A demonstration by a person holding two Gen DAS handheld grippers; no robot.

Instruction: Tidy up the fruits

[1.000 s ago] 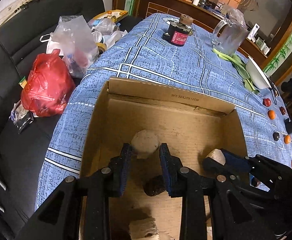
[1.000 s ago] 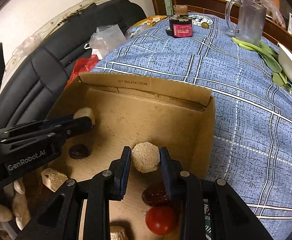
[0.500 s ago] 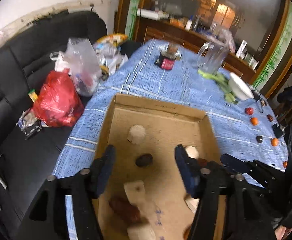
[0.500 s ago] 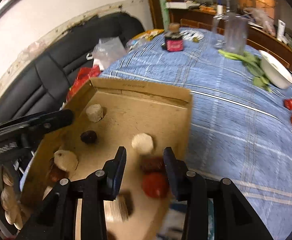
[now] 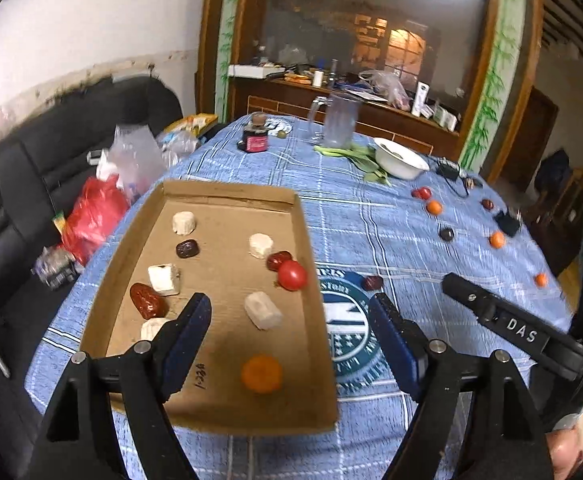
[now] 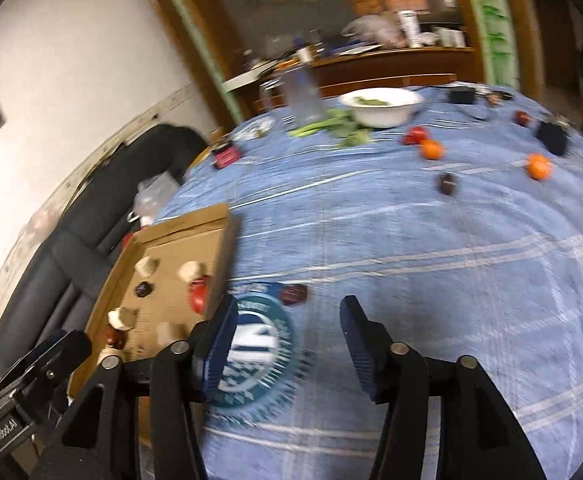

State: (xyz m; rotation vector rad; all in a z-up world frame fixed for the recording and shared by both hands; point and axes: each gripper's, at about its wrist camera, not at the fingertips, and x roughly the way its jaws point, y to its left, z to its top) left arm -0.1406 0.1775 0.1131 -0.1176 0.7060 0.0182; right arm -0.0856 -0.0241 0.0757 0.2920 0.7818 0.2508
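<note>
A shallow cardboard box lies on the blue checked tablecloth. It holds several pale chunks, dark red dates, a red tomato and an orange fruit. My left gripper is open and empty, raised above the box's near right corner. My right gripper is open and empty above the cloth right of the box. A red date lies on the cloth just ahead of it. More oranges, a tomato and dark fruits lie scattered at the far right.
A white bowl with greens beside it, a glass mug and a dark jar stand at the far end of the table. A black sofa with a red bag and clear bags runs along the left.
Both grippers let go of their pale chunks, opened wide and rose up out of the box. The right one swung to the right, over the tablecloth.
</note>
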